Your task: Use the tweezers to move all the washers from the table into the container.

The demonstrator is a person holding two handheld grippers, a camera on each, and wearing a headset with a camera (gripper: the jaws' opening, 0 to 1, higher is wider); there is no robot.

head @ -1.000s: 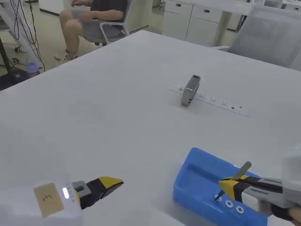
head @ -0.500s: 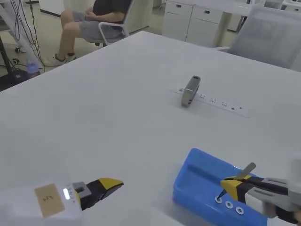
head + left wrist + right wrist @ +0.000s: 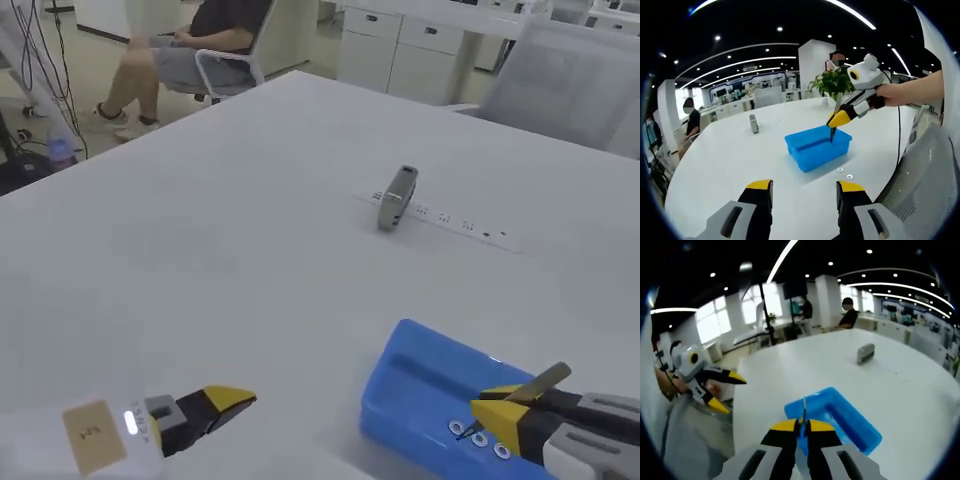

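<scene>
A blue container point(image 3: 415, 375) stands on the white table point(image 3: 250, 250) at the near right. My right gripper point(image 3: 492, 408) is shut on metal tweezers point(image 3: 535, 384), whose tip reaches down into the container beside three washers point(image 3: 478, 438). In the left gripper view the tweezers point(image 3: 833, 132) dip into the container point(image 3: 812, 150), and two more washers point(image 3: 844, 173) lie on the table beside it. My left gripper point(image 3: 238, 402) hovers open and empty at the near left. The right gripper view looks along the tweezers point(image 3: 804, 412) over the container point(image 3: 845, 417).
A white power strip point(image 3: 455, 222) lies across the table's far middle with a grey device point(image 3: 397, 197) resting on it. A person point(image 3: 205, 45) sits on a chair beyond the far left edge. A grey chair point(image 3: 580, 80) stands at the far right.
The right gripper has drifted slightly toward me and the tweezers lean flatter; their tip stays inside the container by the washers. The left gripper holds its place.
</scene>
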